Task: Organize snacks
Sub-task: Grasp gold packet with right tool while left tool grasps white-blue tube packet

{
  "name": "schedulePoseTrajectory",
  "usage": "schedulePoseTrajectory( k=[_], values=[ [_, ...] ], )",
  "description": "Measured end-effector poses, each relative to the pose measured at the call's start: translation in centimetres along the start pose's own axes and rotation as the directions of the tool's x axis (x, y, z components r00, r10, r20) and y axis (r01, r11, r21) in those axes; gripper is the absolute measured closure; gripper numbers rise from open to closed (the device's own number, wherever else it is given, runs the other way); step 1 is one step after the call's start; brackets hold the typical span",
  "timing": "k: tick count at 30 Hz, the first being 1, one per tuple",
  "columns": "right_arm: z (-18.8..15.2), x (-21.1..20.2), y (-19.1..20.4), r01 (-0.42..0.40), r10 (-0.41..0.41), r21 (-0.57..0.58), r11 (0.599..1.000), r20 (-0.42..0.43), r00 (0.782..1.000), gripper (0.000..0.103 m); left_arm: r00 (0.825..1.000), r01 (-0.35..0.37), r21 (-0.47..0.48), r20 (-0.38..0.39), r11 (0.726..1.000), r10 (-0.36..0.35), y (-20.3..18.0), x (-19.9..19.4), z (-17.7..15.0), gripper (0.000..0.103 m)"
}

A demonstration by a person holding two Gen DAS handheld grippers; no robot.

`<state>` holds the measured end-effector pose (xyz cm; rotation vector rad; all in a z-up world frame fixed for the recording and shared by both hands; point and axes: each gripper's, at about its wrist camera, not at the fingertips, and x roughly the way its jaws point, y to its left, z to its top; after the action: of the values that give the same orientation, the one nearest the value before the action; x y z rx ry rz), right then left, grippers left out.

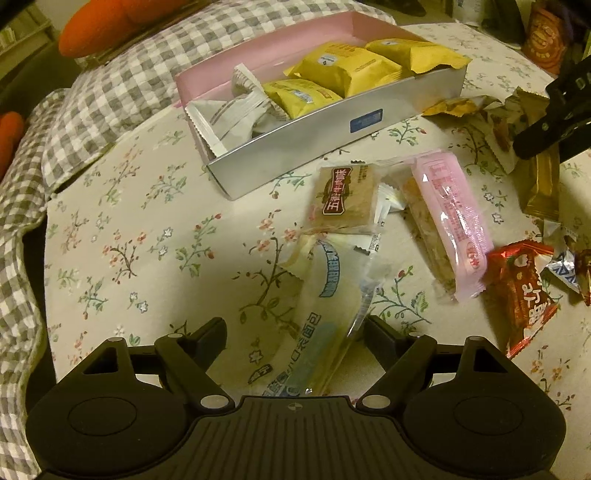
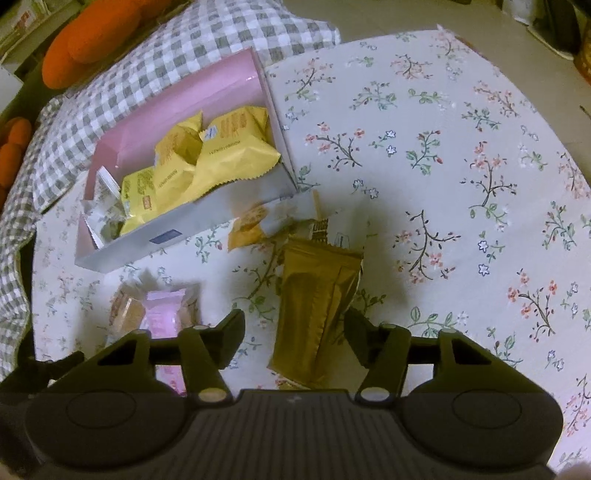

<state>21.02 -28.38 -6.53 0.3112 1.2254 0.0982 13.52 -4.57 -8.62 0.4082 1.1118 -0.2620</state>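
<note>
Surface: floral tablecloth on a table; grey-white checked fabric bunched along its far-left edge.
Box: open box, silver outer wall w/ small blue label, pink inside, sits on the cloth at upper centre-left.
In box: yellow snack packs at the right end, white wrapped snacks at the left end.
L gripper: fingers apart, tips low over the cloth. Pale clear-wrapped bread pack w/ blue print lies btwn them. Right finger is at the pack's edge, left finger stands clear w/ cloth showing in the gap. No clamp seen.
R gripper: fingers apart, not clamped. Gold foil pack lies btwn them, nearer the right finger, gaps on both sides. In left wrist view only its black tip shows, top right, over the same gold pack.
Loose snacks, centre: brown-label square pack just in front of the box; pink long pack beside it on the right, angled.
Loose snacks, right: red wrapper near the pink pack's lower end; blue-silver wrapper just beyond it, partly cut off.
Near box front: orange cookie pack touching or just beside the box wall, can't tell which.
Background: orange plush shapes behind the checked fabric, top left.
</note>
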Motion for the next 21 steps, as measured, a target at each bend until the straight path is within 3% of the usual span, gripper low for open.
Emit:
schedulePoseTrajectory(
  k=[6,13,21],
  values=[
    [0.0,0.7,-0.2,0.003,-0.003,0.004,1.0,-0.01,1.0,0.058,1.0,0.014,0.023,0.011,1.0,-0.015,-0.1,-0.1,-0.1,0.027],
    [-0.2,1.3,-0.1,0.013,-0.013,-0.016,1.0,-0.012,1.0,0.069,0.998,0.065,0.06,0.019,0.996,-0.066,-0.5,-0.5,-0.3,0.053],
    [-0.4,1.2,0.3,0.026,-0.026,-0.05,0.998,-0.009,1.0,0.074,0.998,0.064,0.075,0.021,0.995,-0.066,-0.4,-0.6,-0.4,0.073]
  ],
)
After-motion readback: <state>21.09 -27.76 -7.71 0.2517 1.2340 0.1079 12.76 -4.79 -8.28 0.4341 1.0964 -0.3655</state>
